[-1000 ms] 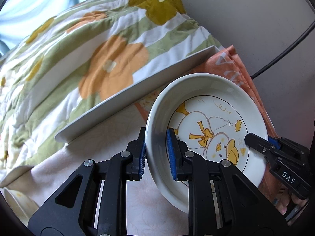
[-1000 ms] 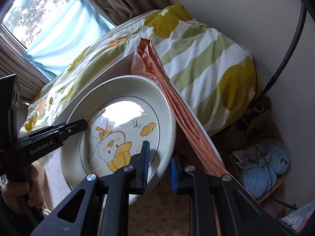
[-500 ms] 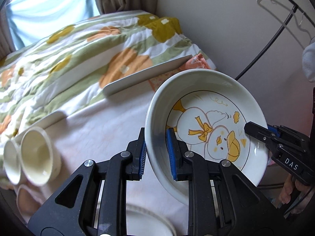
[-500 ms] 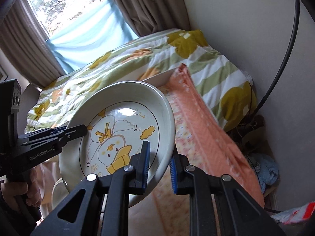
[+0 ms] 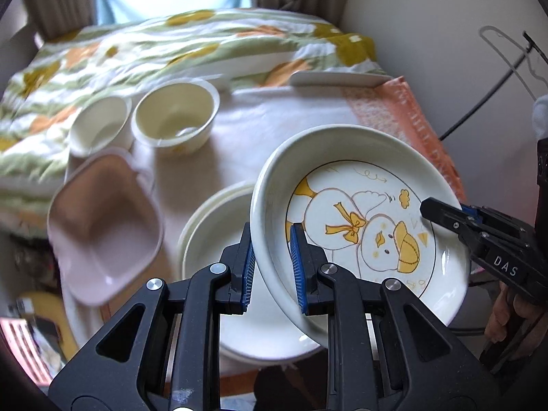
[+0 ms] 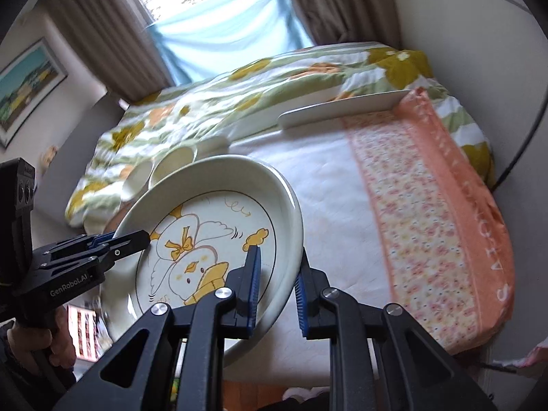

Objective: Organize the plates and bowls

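A deep white plate with a yellow duck drawing (image 5: 363,212) (image 6: 219,239) hangs tilted in the air between both grippers. My left gripper (image 5: 272,262) is shut on its left rim, and my right gripper (image 6: 277,291) is shut on the opposite rim. Each gripper shows in the other's view, the right gripper (image 5: 428,209) at the plate's far edge and the left gripper (image 6: 145,238) likewise. Below the held plate lies a stack of white plates (image 5: 219,239). Two cream bowls (image 5: 176,116) (image 5: 101,125) and a pink square bowl (image 5: 102,226) sit on the white cloth to the left.
A long white platter (image 5: 335,78) (image 6: 339,108) lies at the cloth's far edge against a flowered quilt (image 5: 171,37). An orange patterned border (image 6: 435,212) runs down the right side. A wall and a black cable (image 5: 479,102) stand on the right, curtains and a window behind.
Both grippers carried the duck plate up and leftward, away from the long platter. The bowls, the pink bowl and the stack of plates have come into the left wrist view.
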`<action>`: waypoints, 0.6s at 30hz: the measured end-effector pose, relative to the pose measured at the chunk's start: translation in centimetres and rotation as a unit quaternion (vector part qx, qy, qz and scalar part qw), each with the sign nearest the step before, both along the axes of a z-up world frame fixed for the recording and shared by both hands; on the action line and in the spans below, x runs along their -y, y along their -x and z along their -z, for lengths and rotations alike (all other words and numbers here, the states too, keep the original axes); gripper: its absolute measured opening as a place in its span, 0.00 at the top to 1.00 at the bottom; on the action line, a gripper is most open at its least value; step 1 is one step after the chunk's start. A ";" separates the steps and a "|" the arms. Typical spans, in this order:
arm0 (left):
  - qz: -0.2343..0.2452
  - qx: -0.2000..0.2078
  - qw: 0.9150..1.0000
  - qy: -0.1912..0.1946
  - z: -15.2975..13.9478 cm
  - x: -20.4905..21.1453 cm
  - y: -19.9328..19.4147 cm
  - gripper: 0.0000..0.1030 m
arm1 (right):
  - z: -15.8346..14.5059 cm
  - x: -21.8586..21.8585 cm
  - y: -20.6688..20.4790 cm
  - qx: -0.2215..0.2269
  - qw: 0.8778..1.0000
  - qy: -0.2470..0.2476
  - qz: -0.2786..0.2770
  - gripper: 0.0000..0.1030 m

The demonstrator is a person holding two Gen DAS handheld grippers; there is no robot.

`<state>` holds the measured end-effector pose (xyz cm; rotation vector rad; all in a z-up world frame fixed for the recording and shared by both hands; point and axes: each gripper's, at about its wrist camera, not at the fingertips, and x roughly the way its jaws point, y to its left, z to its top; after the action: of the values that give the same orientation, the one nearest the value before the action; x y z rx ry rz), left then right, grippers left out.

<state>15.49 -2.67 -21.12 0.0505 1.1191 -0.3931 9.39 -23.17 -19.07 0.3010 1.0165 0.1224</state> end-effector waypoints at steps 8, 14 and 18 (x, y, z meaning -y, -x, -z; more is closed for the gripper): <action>-0.086 -0.046 0.995 0.024 5.5 -4.1 2.5 0.83 | 4.0 -3.2 -0.6 -0.020 0.997 0.013 -0.074 0.83; -0.109 -0.047 0.993 0.019 6.7 -4.5 2.8 0.83 | 5.7 -4.1 -0.9 -0.023 0.995 0.013 -0.101 0.83; -0.118 -0.046 0.992 0.016 7.3 -4.3 2.3 0.83 | 6.3 -4.5 -1.3 -0.025 0.993 0.017 -0.111 0.83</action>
<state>13.16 1.59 -28.41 -0.1288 1.1948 -0.2028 10.72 -18.72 -25.35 0.1591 1.0985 0.2996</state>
